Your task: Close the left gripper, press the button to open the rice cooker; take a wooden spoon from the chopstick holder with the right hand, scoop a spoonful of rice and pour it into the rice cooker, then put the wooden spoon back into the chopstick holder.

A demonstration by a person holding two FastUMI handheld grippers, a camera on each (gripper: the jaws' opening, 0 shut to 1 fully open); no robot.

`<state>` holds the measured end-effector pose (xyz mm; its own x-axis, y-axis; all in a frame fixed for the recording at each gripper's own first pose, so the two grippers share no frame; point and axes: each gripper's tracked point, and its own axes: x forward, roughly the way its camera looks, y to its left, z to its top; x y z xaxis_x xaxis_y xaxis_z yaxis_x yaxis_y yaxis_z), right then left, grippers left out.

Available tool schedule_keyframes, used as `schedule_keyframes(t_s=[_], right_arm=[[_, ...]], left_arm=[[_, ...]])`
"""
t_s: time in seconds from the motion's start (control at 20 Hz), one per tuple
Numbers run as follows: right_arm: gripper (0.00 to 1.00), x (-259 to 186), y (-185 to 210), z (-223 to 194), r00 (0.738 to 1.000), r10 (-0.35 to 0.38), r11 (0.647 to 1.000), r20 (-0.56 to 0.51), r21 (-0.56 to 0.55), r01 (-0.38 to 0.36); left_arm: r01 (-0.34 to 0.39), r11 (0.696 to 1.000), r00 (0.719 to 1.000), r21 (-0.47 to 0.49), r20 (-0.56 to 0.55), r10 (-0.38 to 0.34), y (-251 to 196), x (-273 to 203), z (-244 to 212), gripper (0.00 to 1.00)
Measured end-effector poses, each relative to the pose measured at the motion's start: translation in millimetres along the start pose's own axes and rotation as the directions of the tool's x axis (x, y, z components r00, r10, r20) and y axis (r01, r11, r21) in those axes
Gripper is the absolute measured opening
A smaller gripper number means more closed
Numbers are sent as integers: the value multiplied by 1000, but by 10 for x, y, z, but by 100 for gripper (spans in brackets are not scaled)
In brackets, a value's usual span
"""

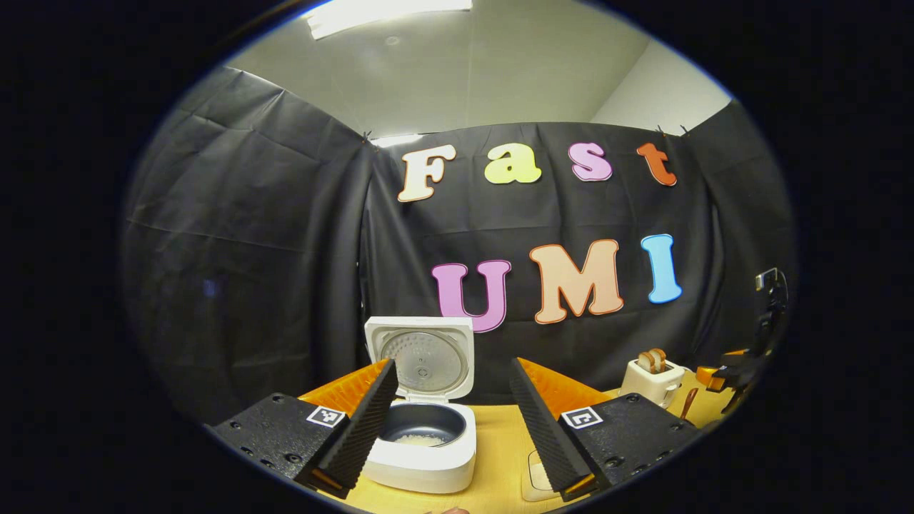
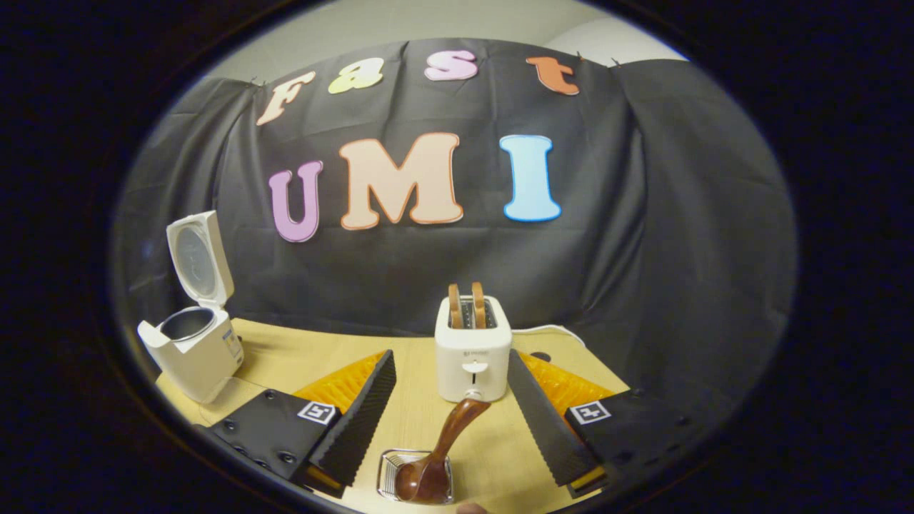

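Wooden table (image 2: 421,421): pale surface carrying the rice cooker, the toaster and the chopstick holder.
Rice cooker (image 1: 426,442): white, lid (image 1: 421,357) swung up and standing open; a little white rice lies at the bottom of the dark inner pot (image 1: 421,428). In the right gripper view it stands at the far left of the table (image 2: 193,350), lid upright.
Left hand-held gripper (image 1: 450,421): released, its two fingers spread wide with nothing between them; it hangs in front of the open cooker, and the cooker shows through the gap.
Right hand-held gripper (image 2: 450,421): released, fingers wide apart and touching nothing; the spoon handle rises in the gap between them without contact.
Wooden spoon (image 2: 435,457): dark brown, bowl end down inside the chopstick holder, handle leaning up and to the right toward the toaster.
Chopstick holder (image 2: 385,475): small metal wire basket at the near edge of the table, just below the right hand-held gripper.
Toaster (image 2: 473,357): white, two brown slices standing in its slots; it sits just behind the spoon, well apart from the cooker. In the left gripper view it appears at the right (image 1: 651,382).
Cord (image 2: 550,330): white, trailing from behind the toaster to the right.
Clear container (image 1: 535,475): beside the cooker, partly hidden by a finger; contents cannot be told.
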<state>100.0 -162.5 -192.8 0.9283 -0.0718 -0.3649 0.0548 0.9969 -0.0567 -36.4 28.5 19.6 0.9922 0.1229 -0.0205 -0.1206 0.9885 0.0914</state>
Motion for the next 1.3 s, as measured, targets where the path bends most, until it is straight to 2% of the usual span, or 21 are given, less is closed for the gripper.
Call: schedule_keyframes(t_s=[0.1,0.25,0.35,0.4,0.55,0.6,0.65,0.7,0.8,0.85,0.95,1.2,1.25,1.3], right_arm=[[100,98,-36,-173,999,-3,1000,-41,12,4],[100,228,-73,-431,994,-5,999,-108,38,10],[100,286,-84,-586,989,0,998,-148,56,8],[99,325,-91,-649,986,1,998,-167,63,9],[99,394,-38,-866,974,19,996,-227,86,1],[100,414,-33,-919,969,22,996,-246,88,0],[99,423,-14,-992,964,28,996,-264,92,-4],[99,444,14,-1059,959,38,995,-282,97,-11],[100,454,77,-1172,946,60,994,-317,106,-27],[100,427,114,-1208,941,72,993,-331,108,-38],[92,427,175,-1302,928,92,992,-360,115,-53],[34,381,228,-1405,910,93,990,-404,131,-44],[32,371,239,-1373,910,96,988,-403,146,-39],[26,327,259,-1344,908,108,985,-404,164,-45]], left_arm=[[-9,1000,1000,10,-2,9,19,-22,1,90],[-22,1000,1000,14,-12,22,36,-28,-15,94],[-29,999,999,15,-17,30,61,-47,-25,91],[-32,999,999,16,-20,32,65,-44,-36,94],[-37,999,999,22,-28,37,74,-32,-45,94],[-36,999,999,24,-30,37,70,-30,-60,91],[-36,999,999,27,-34,37,68,-19,-70,94],[-35,999,999,29,-36,36,68,-18,-76,91],[-33,999,999,32,-35,34,73,4,-71,96],[-32,999,999,33,-35,33,74,8,-65,91],[-30,999,999,34,-36,31,87,34,-64,93],[-32,999,999,25,-38,33,149,45,-93,94],[-32,999,999,23,-40,33,160,53,-94,94],[-31,999,999,23,-39,32,164,63,-104,94]])
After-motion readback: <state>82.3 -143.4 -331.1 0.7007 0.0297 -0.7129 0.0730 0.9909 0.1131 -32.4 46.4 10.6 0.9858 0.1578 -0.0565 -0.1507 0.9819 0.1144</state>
